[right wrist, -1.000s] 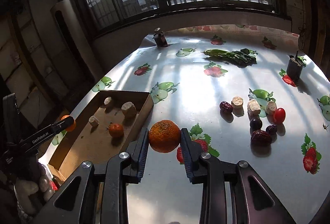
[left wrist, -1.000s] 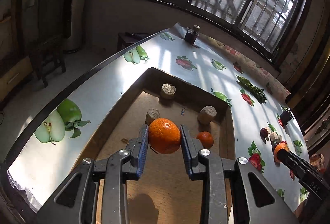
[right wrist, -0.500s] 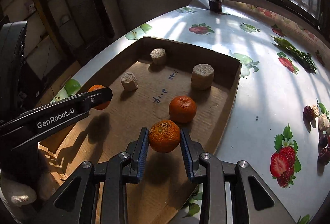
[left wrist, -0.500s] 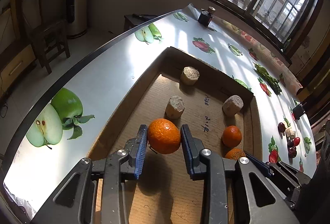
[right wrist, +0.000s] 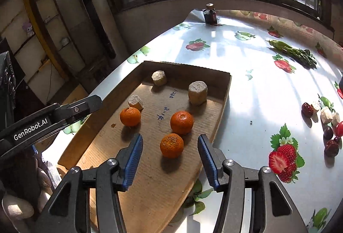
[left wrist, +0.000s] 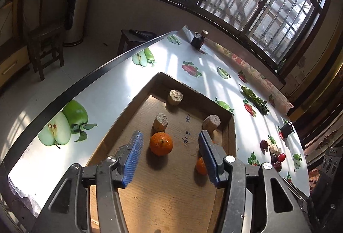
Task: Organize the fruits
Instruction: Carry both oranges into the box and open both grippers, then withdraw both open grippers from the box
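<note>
Both tools just let go: left tool (left wrist: 169, 158) & right tool (right wrist: 170, 156) now gape wide, holding nothing. Each small round orange mandarin (left wrist: 161, 143) (right wrist: 172, 145) sits on the shallow brown cardboard tray (right wrist: 223, 102) floor, w/ a third (right wrist: 181, 122) beside. Two more fruits sorted; the small dark fruits (right wrist: 331, 148) on the surface remain.

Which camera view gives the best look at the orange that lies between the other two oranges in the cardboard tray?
The right wrist view: the middle orange lies fully visible in the cardboard tray. In the left wrist view the right finger of the open left tongs almost entirely hides it.
</note>
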